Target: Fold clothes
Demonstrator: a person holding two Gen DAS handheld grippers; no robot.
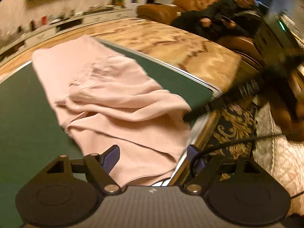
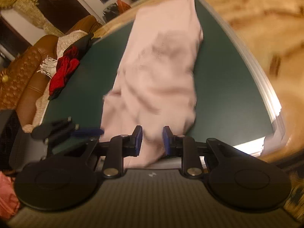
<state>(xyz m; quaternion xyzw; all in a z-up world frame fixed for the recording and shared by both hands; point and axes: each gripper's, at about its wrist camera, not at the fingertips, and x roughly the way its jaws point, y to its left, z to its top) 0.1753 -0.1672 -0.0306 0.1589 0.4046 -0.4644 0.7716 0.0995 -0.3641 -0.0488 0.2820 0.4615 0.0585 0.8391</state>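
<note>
A soft, rumpled pink garment lies lengthwise on the green felt table; the left gripper gapes wide over its near hem; the right gripper, half-open, straddles a bunched fold, blue pads not visibly pinching it.

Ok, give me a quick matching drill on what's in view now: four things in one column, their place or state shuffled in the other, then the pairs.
Things:
1. pink garment
2. red and black clothes
3. left gripper
4. right gripper

Place or state:
A. wide open over the garment's near edge
B. piled at the table's left edge by the brown sofa
C. pads either side of a bunched fabric end
D. rumpled, lengthwise on the green table

Pairs: 1-D, 2-B, 3-A, 4-C
</note>
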